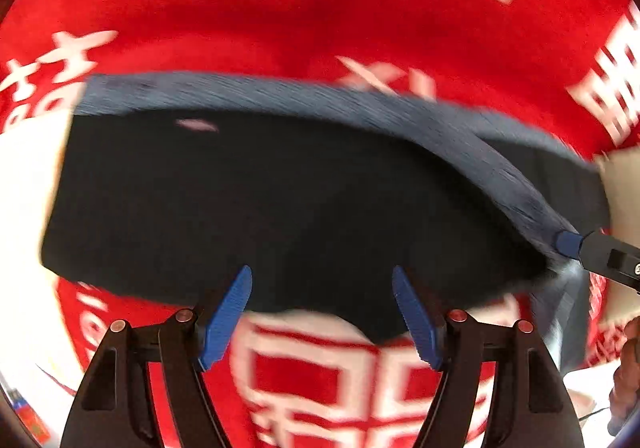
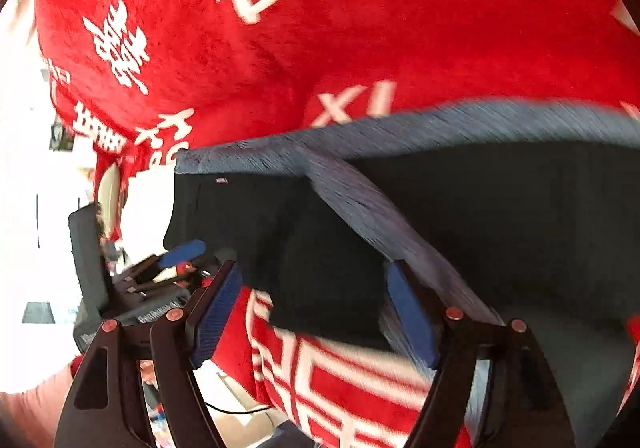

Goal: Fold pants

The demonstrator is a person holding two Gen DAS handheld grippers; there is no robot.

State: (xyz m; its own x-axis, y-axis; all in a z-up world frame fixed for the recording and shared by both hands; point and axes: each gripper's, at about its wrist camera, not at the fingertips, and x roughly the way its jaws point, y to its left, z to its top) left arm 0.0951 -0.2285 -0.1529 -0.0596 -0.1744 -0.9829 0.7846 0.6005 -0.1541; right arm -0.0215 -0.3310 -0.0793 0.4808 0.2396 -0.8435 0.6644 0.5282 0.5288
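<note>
Dark pants (image 1: 240, 200) with a grey-blue waistband (image 1: 320, 96) lie folded on a red blanket (image 1: 320, 8) printed with white characters. In the left wrist view, my left gripper (image 1: 324, 314) hovers over the pants' near edge. It is open, its blue pads wide apart, with dark cloth below the gap. At the right, a blue fingertip (image 1: 568, 244) of my right gripper touches the folded-over waistband end. In the right wrist view, my right gripper (image 2: 314, 312) is open over the pants (image 2: 500, 228), and the waistband strip (image 2: 360, 208) runs past its right pad. My left gripper's fingertip (image 2: 182, 253) shows at the left.
The red blanket (image 2: 240, 68) covers the whole surface and drops off at the left into a bright white area (image 2: 20, 168). A thin dark cable (image 2: 232, 410) lies below the blanket's near edge. A small orange and blue object (image 1: 24, 414) sits at the lower left.
</note>
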